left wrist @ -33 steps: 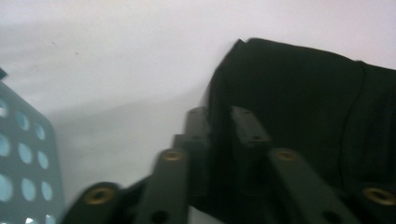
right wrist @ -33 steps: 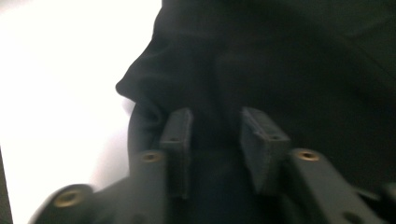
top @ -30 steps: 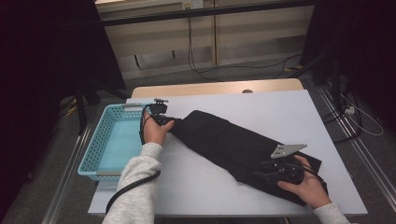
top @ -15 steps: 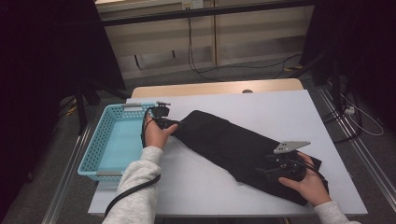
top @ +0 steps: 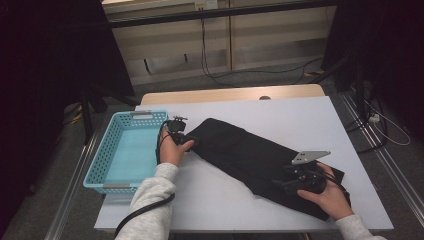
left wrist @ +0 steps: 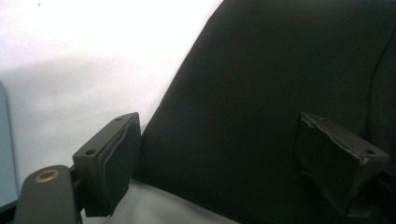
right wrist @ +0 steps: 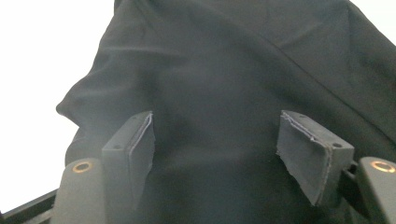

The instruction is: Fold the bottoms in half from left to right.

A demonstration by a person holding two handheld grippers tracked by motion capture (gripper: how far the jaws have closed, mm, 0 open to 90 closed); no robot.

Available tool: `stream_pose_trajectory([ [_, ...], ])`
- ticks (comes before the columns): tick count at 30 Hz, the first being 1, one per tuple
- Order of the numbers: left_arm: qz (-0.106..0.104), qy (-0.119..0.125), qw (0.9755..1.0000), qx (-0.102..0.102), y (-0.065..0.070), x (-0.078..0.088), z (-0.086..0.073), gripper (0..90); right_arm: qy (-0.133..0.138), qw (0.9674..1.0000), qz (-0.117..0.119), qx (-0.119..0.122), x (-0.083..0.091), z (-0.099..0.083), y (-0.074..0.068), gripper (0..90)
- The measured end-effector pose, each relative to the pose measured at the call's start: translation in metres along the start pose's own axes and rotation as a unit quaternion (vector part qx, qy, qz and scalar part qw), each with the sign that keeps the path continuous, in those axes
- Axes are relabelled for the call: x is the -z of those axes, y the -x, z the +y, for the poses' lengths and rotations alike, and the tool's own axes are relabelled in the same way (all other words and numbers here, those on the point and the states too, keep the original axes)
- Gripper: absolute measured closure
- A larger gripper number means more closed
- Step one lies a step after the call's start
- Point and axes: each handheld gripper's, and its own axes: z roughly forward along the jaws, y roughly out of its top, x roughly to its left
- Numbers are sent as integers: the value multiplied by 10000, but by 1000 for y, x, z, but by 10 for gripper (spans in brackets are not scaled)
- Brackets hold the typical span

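Black cloth [top: 255,157], folded into a long strip, lies slantwise across the white table [top: 300,115], one end near the blue basket [top: 107,165], the other by the table's near right corner. We hold a gripper at each end, likely so the strip can be smoothed or folded again from both ends at once. Our left gripper [top: 186,140] sits at the basket end, jaws spread, the cloth's edge between its pads [left wrist: 119,154] but not pinched. Our right gripper [top: 287,182] rests over the far end, jaws likewise released above flat fabric. Both sets of jaws have just been opening. Against the earlier frames, the left hand [top: 172,150] has sunk a little toward the table, while the cloth lies as it did.
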Motion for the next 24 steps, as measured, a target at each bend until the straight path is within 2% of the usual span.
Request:
stream_pose_trajectory([
  [3, 68, 8, 10000, -42, 2, -1, -1, 137, 9, 10000, -7, -17, 1, 0, 0, 282],
  [4, 168, -8, 9997, -181, 5, -3, -1, 137, 12, 10000, -8, -13, 1, 0, 0, 282],
  [6, 218, -19, 9994, -252, 7, -4, -2, 126, -5, 10000, -16, -18, 1, 0, 1, 282],
  [10, 246, 2, 9992, -307, 8, -4, -2, 125, 2, 10000, -14, -11, 1, 0, 1, 282],
  [16, 325, 121, 9991, -225, 11, -6, -5, 131, -6, 10000, -30, -7, 1, 0, 2, 282],
  [17, 326, 103, 9991, -267, 11, -5, -6, 137, -7, 10000, -29, -6, 1, 0, 2, 282],
  [19, 351, 146, 9990, -247, 13, -5, -6, 164, 5, 10000, -39, -7, 1, 0, 2, 282],
  [20, 317, 126, 9991, -257, 15, -3, -6, 225, 15, 10000, -53, -19, 2, 0, 2, 282],
  [24, 205, 104, 9994, -242, 19, -2, -4, 375, 29, 10000, -69, -29, 2, 1, 3, 279],
])
